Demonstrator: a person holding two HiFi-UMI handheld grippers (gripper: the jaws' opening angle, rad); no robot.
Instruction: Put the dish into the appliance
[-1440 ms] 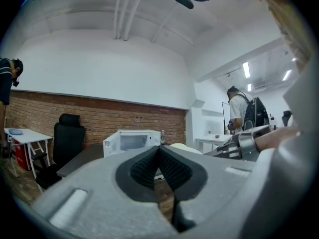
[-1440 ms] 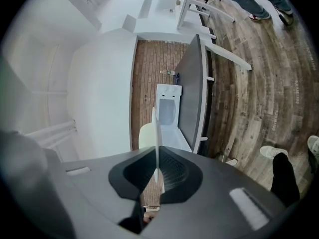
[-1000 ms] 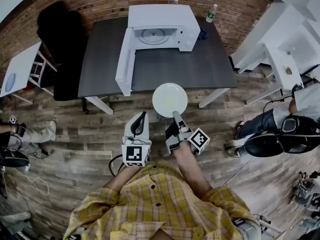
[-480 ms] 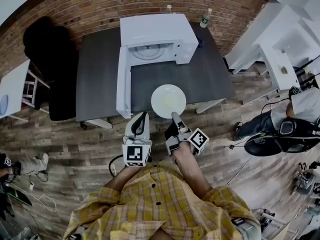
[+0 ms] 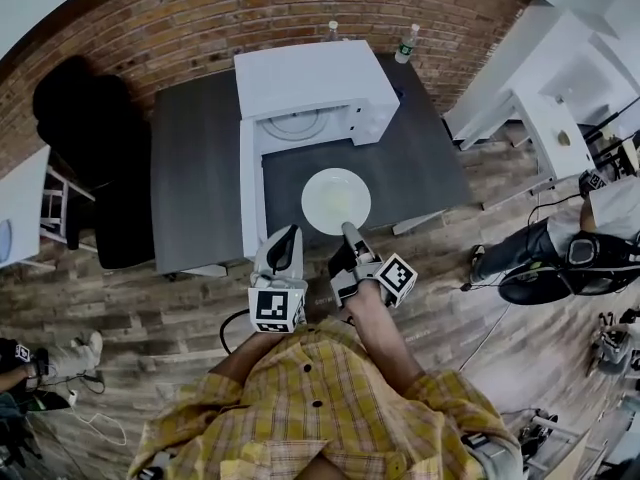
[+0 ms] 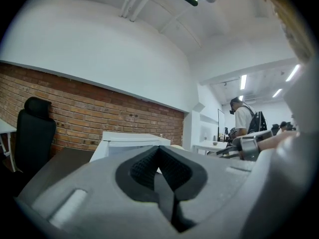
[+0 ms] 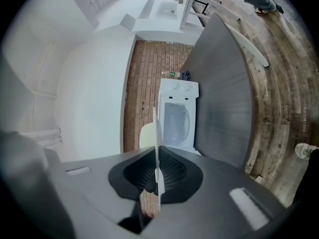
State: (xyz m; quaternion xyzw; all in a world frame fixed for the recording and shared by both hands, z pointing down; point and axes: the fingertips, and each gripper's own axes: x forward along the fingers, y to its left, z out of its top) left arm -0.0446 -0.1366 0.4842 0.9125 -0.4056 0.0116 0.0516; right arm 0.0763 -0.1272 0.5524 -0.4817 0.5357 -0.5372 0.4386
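Observation:
A round white dish (image 5: 335, 200) hangs level above the dark table's near edge, in front of the open white microwave (image 5: 310, 81). My right gripper (image 5: 347, 232) is shut on the dish's near rim; in the right gripper view the dish (image 7: 158, 148) shows edge-on between the pads. The microwave's door (image 5: 250, 183) stands swung out to the left, and its turntable (image 5: 298, 123) shows inside. My left gripper (image 5: 285, 240) is held beside the right one, at the table's near edge, shut with nothing in it; in the left gripper view its pads (image 6: 160, 169) meet.
A dark table (image 5: 195, 178) carries the microwave. Two bottles (image 5: 404, 43) stand at the table's back by the brick wall. A black chair (image 5: 85, 138) stands left of the table. White furniture (image 5: 545, 108) and another person (image 5: 600, 230) are at the right.
The view has moved closer to the table. The dish, held in my right gripper, now hangs over the table's near edge instead of the floor. The left gripper has kept beside it.

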